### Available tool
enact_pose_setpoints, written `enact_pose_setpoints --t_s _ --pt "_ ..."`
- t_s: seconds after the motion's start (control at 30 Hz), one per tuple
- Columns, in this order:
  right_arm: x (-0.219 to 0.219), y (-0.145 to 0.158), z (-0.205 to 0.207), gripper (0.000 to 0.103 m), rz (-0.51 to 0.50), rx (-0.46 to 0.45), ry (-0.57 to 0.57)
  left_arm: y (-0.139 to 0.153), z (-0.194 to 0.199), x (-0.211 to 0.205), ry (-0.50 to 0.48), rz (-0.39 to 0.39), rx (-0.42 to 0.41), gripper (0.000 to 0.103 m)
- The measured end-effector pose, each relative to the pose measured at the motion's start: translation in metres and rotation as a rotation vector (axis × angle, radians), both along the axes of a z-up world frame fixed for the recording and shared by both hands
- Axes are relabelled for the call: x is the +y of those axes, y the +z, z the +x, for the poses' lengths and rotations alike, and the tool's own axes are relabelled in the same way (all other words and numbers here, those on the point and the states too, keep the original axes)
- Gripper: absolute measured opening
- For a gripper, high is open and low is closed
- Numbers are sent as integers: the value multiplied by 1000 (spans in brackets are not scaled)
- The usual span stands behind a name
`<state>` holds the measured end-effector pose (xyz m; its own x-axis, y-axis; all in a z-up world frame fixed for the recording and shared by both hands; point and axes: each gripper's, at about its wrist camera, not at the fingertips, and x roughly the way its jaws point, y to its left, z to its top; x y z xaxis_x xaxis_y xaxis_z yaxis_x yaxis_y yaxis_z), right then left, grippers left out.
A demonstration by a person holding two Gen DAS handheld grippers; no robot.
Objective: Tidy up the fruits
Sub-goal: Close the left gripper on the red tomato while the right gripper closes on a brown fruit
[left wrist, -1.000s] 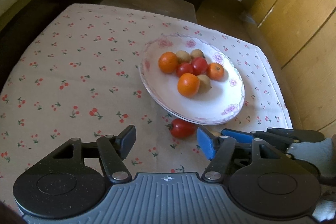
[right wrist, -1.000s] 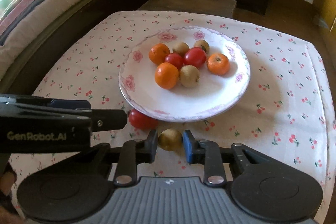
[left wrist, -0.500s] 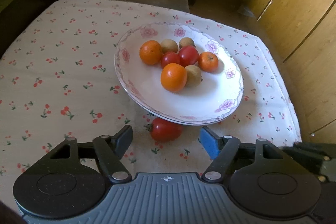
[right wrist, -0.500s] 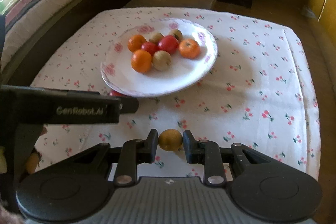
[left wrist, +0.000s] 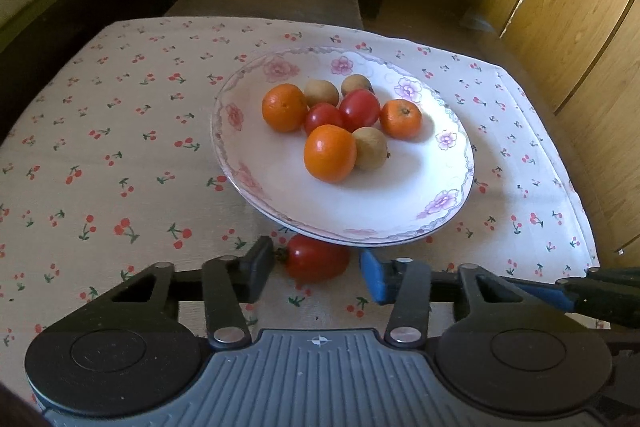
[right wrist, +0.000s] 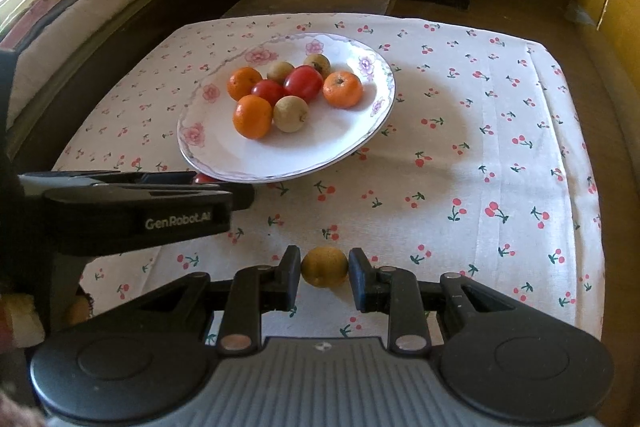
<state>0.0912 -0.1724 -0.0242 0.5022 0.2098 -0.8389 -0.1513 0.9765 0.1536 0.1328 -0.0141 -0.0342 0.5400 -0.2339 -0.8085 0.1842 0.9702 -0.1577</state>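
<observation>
Fruit is held or bracketed at the near edge of both views. In the right wrist view a small brown fruit is clamped between the pads of the right gripper, lifted off the cherry-print tablecloth and drawn back from the plate since a second ago. In the left wrist view the jaws of the left gripper have just been closing around a red tomato lying on the cloth just under the near rim of the plate; the left pad looks to be at its stem end, while a narrow gap is seen at the blue pad, so no grip is judged to be made yet. Farther off, three oranges, two tomatoes and three brown fruits are gathered on the plate. Two stray pieces are therefore judged to be nearly collected.
</observation>
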Motion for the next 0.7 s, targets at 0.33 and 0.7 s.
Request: enact_pose_setpoints --t_s 0.33,0.7 --pt "0 2 -2 28 -6 1 3 3 -8 2 -18 1 19 47" --pt "7 3 -21 28 -23 15 25 6 -39 17 -47 -6 50 47"
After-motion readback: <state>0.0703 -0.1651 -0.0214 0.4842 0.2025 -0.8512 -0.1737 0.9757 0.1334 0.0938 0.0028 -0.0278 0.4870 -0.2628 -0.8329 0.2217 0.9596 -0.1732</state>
